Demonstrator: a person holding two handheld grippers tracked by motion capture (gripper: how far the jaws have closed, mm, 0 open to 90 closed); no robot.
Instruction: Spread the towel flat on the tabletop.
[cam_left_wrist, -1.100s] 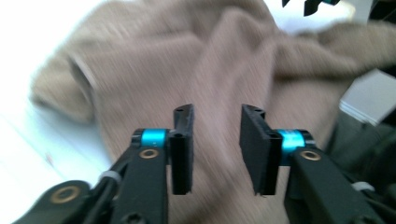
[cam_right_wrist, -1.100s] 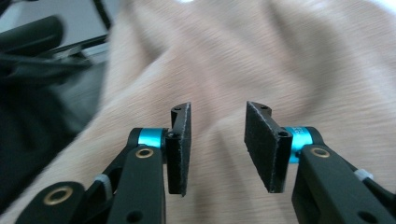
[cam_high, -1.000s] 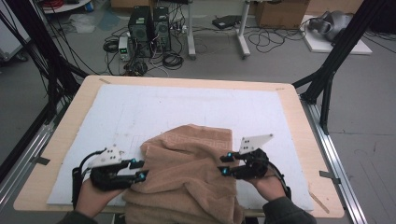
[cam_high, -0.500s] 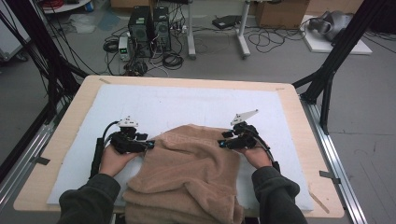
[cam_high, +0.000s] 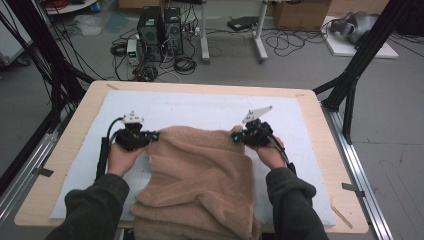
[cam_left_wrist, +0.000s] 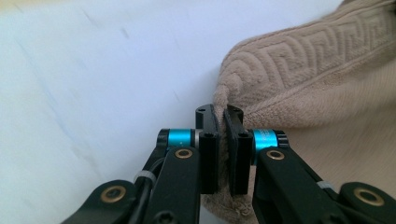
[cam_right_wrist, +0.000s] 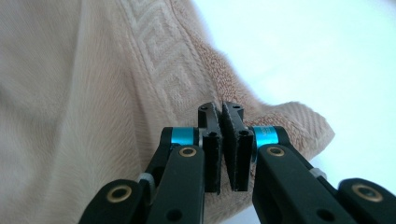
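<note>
Two far corners of the towel (cam_high: 200, 175) pinched, its bulk heaped on the white mat (cam_high: 200, 107)
We have our left gripper (cam_left_wrist: 223, 135) and right gripper (cam_right_wrist: 221, 135), jaws just clamped, biting thin hems; an uneven pull could slip a corner free

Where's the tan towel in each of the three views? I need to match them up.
High view: the tan towel lies low at centre, spilling over the table's near edge.
Left gripper view: right side, its edge pinched in the left gripper.
Right gripper view: left and centre, pinched in the right gripper.
Shared landmark: the white mat.
</note>
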